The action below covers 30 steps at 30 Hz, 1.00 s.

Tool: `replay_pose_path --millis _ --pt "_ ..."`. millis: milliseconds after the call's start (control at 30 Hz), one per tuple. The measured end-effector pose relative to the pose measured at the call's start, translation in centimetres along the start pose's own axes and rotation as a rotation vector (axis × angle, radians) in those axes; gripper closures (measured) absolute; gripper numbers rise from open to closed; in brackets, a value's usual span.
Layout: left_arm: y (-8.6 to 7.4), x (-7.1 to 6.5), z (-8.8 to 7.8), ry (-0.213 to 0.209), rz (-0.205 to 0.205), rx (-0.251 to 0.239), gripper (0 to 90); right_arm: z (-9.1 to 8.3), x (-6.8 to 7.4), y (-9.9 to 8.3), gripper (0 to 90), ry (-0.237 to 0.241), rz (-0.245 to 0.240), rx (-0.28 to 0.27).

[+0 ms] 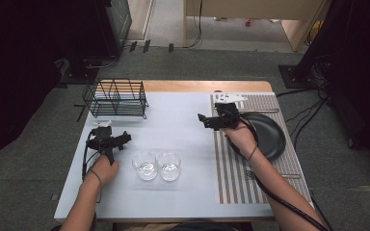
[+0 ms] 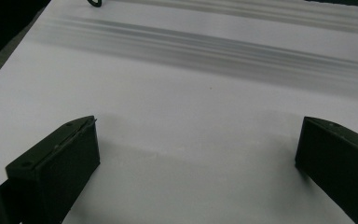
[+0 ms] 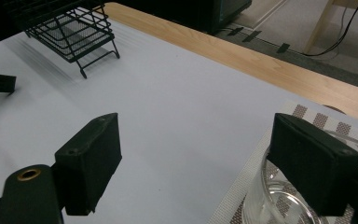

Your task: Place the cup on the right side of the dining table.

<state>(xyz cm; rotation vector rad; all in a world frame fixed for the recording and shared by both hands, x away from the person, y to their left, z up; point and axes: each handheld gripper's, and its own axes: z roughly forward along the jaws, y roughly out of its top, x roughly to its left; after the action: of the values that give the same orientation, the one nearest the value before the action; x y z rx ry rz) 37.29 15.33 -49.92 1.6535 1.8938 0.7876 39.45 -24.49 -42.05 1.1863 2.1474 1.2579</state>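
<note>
A: Left side first. Pose?

B: Left hand (image 1: 103, 169) low near the left bench (image 1: 183, 120) edge, forearm coming in from the near edge. Left gripper (image 1: 126, 138) above it, nose aimed right. Fingers spread wide, nothing between them but bare white surface.

A: Room around it?

B: Wire rack (image 1: 115, 97) beyond it, towards the far edge, apart from it. Pair of glasses (image 1: 157, 165) standing side by side just right of the hand, close together. Open bench from there across the middle.

A: Right side?

B: Right hand (image 1: 241, 137) over the left part of the striped mat (image 1: 236, 178), forearm slanting in from the near right corner. Right gripper (image 1: 203, 119) points left, towards the centre. Fingers apart, gripping nothing.

A: The glass?

B: Glass (image 3: 272, 200) upright on the mat's left margin, right behind one finger in the right gripper view. Contact: cannot tell.

A: Edges?

B: Black plate (image 1: 270, 137) on the mat just right of the hand. Wooden strip (image 3: 242, 56) along the far edge.
</note>
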Motion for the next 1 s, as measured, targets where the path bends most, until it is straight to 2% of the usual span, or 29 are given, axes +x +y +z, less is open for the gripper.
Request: replay_pose_path --millis 167,1000 --pt "0.0 0.0 0.0 0.0 -0.002 -0.002 0.0 0.0 0.3 0.0 16.8 0.024 -0.001 -0.004" --pt "0.0 0.0 0.0 0.0 0.0 0.0 0.0 0.8 2.0 -0.5 16.8 0.083 -0.044 0.009"
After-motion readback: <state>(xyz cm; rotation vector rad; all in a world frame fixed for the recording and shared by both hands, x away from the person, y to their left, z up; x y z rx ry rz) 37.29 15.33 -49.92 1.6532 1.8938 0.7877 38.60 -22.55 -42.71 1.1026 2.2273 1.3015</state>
